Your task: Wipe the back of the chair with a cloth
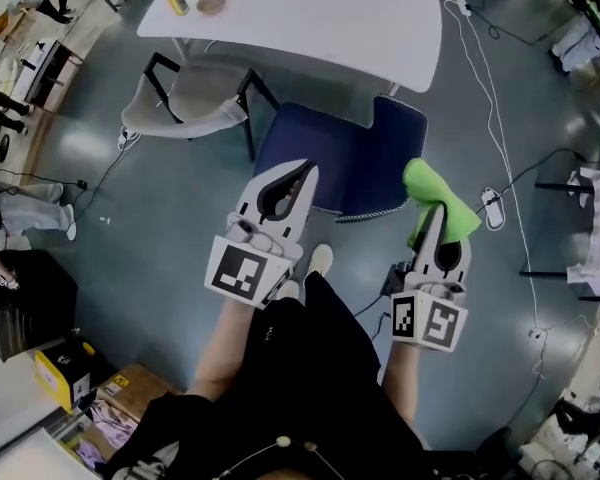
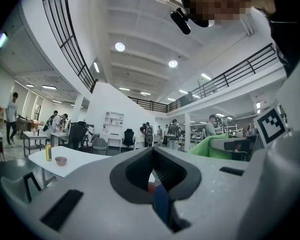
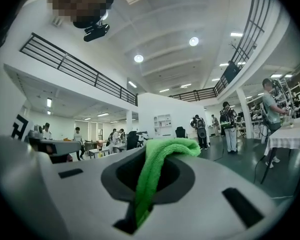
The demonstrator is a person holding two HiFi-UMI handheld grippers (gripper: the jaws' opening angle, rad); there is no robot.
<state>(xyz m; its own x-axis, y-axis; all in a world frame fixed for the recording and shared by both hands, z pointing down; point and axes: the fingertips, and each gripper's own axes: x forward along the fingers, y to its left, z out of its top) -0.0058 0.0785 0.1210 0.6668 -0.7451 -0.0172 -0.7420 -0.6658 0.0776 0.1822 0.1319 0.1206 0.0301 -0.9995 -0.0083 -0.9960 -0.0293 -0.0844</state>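
Observation:
The blue chair (image 1: 325, 163) stands on the floor in front of me, its upright back (image 1: 400, 143) on the right side. My right gripper (image 1: 436, 211) is shut on a bright green cloth (image 1: 438, 193), which bunches out past the jaw tips just right of the chair back. In the right gripper view the green cloth (image 3: 159, 164) hangs down between the closed jaws. My left gripper (image 1: 302, 171) is shut and holds nothing, its tips over the chair's seat edge. In the left gripper view the jaws meet with nothing between them, and the green cloth (image 2: 209, 146) shows at the right.
A white table (image 1: 320, 13) stands behind the blue chair, with a yellow bottle (image 1: 177, 0) and a small bowl (image 1: 211, 3) on it. A grey armchair (image 1: 195, 98) sits at its left. Cables (image 1: 500, 118) and a power strip (image 1: 492, 208) lie on the floor at the right.

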